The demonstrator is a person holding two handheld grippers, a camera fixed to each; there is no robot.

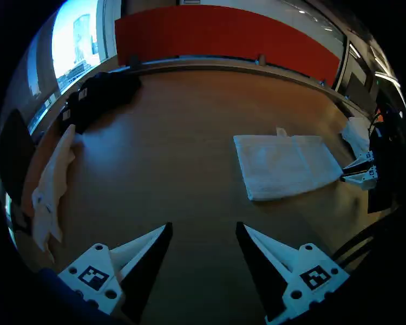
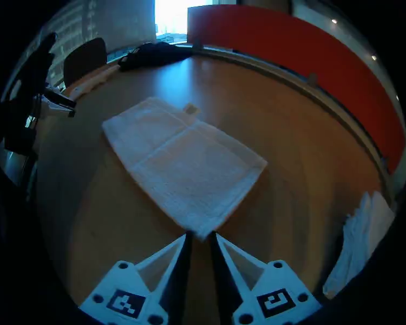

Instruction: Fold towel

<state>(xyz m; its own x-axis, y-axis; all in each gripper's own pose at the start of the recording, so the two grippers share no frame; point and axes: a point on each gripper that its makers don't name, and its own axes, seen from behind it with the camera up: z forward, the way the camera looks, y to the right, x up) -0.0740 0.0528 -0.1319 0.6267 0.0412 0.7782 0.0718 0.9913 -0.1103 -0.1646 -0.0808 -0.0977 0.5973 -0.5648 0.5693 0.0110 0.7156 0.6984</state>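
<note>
White terry towel flat on brown wooden surface, long axis running diagonally away. Right gripper at towel's near corner, jaws narrowed, grip unclear. Left gripper released, well apart.

A white towel, folded into a rectangle, lay flat on a brown wooden table, its small tag at the far edge. The right gripper sat at the bottom, its two white fingers drawn close with only a narrow gap, the towel's near corner lying right at their tips; whether they pressed on it was unclear. Crumpled white cloth lay at the table's right edge. A dark bundle rested at the far end, near a chair. A red panel ran behind.
</note>
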